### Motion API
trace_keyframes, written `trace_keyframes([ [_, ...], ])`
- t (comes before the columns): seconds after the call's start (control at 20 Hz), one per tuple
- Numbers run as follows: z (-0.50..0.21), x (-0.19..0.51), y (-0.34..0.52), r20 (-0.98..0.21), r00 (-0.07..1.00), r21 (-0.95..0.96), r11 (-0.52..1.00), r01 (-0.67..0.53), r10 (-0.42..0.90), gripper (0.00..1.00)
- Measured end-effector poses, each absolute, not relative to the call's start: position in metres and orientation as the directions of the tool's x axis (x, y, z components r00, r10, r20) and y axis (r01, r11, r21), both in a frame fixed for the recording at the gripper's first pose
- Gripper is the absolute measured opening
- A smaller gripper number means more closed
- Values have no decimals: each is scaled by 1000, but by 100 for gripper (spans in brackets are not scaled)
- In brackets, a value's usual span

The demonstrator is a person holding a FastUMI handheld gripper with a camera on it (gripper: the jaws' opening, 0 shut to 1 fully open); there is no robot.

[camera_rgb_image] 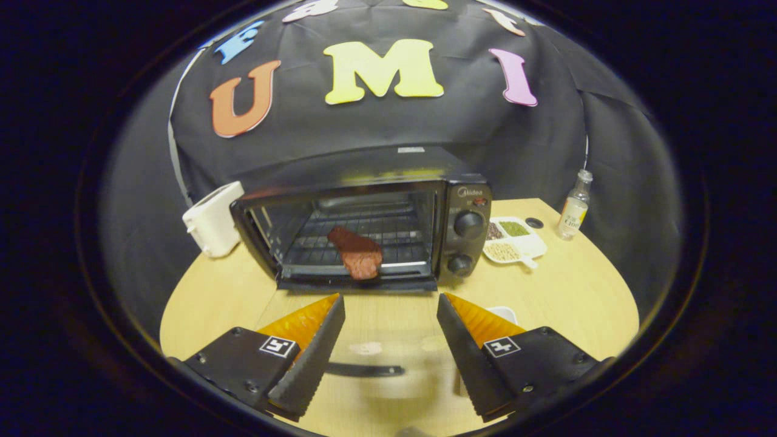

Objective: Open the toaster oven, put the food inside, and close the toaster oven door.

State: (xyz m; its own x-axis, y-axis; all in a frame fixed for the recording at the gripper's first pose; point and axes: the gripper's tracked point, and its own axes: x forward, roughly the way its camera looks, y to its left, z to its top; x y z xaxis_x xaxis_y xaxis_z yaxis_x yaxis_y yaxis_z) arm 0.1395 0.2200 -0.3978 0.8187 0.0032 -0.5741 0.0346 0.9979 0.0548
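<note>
The black toaster oven (461, 200) stands on the wooden table (576, 291) with its glass door (388, 358) folded down flat toward me. The door's dark handle (364, 369) lies low between my fingers. A reddish-brown piece of food (358, 252) rests on the wire rack (394, 233) inside, near the front of the opening. My gripper (390, 298) is open above the lowered door, its tips just short of the oven's front sill, with nothing held between them.
A white toaster (212, 218) stands to the left of the oven. To its right are a white divided dish (534, 246) with grains and a small clear bottle (573, 212). A small white object (504, 312) peeks out behind my right finger.
</note>
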Motion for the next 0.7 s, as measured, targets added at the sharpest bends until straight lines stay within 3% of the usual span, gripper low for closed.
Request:
trace_keyframes([
  [0.35,-448,69,237,-669,743,17,1000,-24,29,97],
  [0.7,-493,71,257,-725,687,28,999,-45,51,97],
])
